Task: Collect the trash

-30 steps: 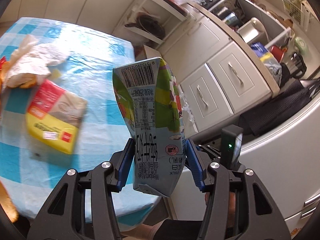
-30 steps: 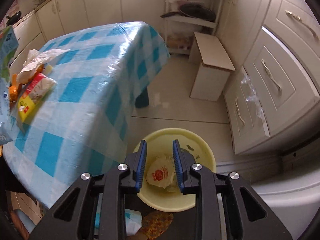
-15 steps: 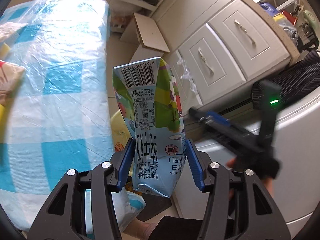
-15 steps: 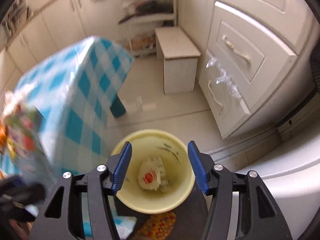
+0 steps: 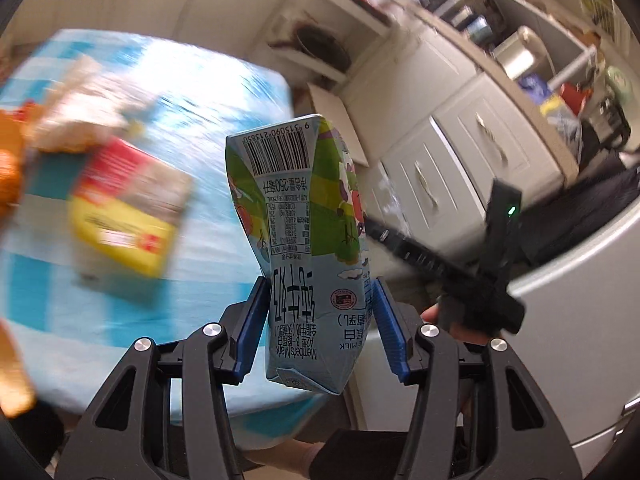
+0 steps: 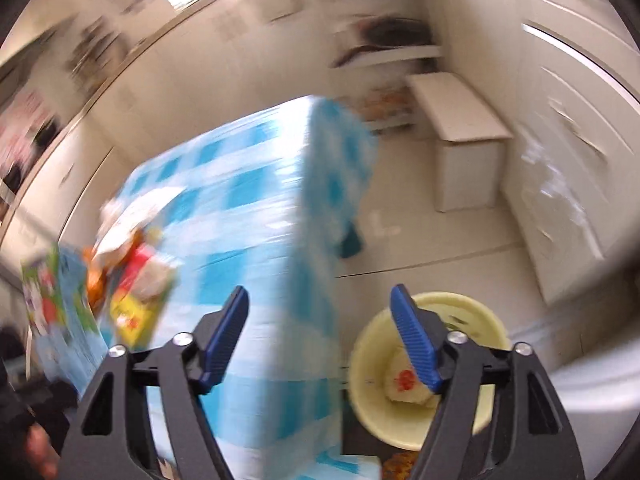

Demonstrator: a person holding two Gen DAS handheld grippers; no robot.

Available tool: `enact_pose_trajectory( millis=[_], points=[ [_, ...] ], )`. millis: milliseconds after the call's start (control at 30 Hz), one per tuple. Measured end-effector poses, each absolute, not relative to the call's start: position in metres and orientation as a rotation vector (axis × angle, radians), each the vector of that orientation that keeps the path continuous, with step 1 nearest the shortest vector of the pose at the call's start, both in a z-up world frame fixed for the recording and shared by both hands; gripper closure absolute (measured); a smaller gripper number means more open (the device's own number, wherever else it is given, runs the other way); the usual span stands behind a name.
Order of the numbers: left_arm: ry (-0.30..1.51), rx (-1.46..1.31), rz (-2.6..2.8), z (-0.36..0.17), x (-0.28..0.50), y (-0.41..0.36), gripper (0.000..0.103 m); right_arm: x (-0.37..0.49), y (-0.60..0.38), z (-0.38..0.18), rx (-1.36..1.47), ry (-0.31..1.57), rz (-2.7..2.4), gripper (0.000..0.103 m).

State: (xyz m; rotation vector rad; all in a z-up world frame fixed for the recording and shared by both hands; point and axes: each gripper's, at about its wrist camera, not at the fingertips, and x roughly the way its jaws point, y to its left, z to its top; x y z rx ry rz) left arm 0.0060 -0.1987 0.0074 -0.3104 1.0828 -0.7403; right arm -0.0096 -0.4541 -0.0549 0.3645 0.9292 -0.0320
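My left gripper is shut on a crushed blue-and-green milk carton, held upright over the near edge of the blue-checked table. A yellow-and-red packet and crumpled paper lie blurred on the cloth. My right gripper is opening, with nothing between its fingers. It hangs above the table's corner, left of a pale yellow bin on the floor. A white wrapper with a red mark lies in the bin. The carton also shows at the far left of the right wrist view.
A white box stool stands on the floor past the table. White drawer cabinets run along the right, with an open shelf holding a pan behind. A white appliance front is close on the right.
The right jaws went from nearly shut over the bin to wide apart, and that view swung left toward the table. The left view swung toward the floor and back, with the carton still gripped.
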Motion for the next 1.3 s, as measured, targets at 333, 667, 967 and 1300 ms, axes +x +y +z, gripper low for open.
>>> enact_pose_trajectory(
  millis=[333, 667, 967, 1300],
  points=[
    [0.903, -0.450, -0.573, 0.059, 0.022, -0.044, 0.054, 0.059, -0.304, -0.084, 0.271, 1.056, 0.216, 0.015],
    [0.927, -0.502, -0.563, 0.042, 0.032, -0.019, 0.054, 0.062, -0.245, -0.095, -0.022, 0.997, 0.151, 0.044],
    [0.949, -0.448, -0.578, 0.036, 0.029, -0.042, 0.054, 0.048, -0.305, -0.072, 0.219, 0.970, 0.200, 0.097],
    [0.997, -0.360, -0.649, 0.027, 0.017, -0.110, 0.054, 0.001, -0.406, -0.033, 0.266, 0.868, -0.041, 0.098]
  ],
)
